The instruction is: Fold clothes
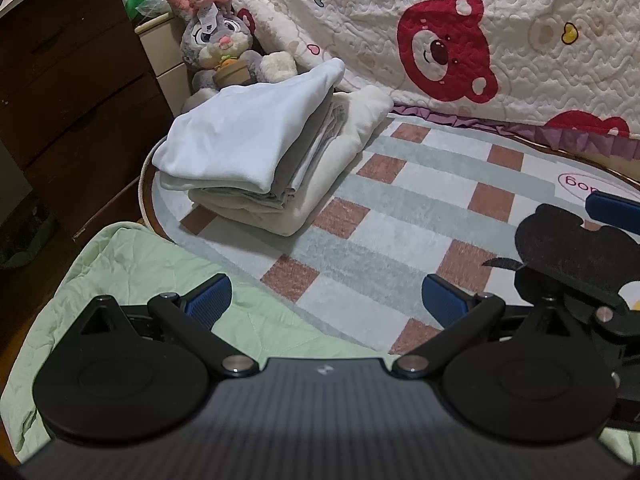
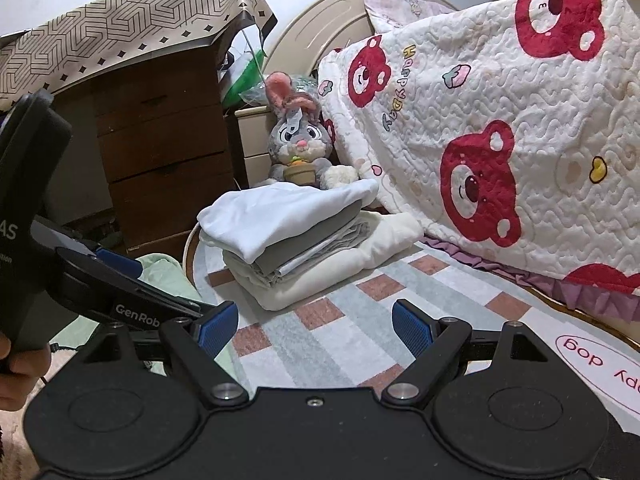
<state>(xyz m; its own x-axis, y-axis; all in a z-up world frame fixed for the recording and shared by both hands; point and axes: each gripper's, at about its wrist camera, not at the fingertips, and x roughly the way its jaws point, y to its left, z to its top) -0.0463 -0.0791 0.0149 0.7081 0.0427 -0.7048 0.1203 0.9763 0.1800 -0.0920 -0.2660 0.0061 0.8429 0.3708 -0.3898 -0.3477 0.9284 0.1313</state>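
White and grey folded clothes lie as one stack on the checked rug, close to the plush rabbit and the bear quilt; the top white piece hangs over the front edge of the stack, so if you brush it with a finger the layers may slide and the folding is lost; I judge the folding nearly finished, because no loose garment is to see. Pale green cloth lies under your left gripper; you could catch it by mistake. Your left gripper has both pads wide apart and holds nothing; your right gripper is also spread wide and empty, above the rug, near the stack but not touching it.
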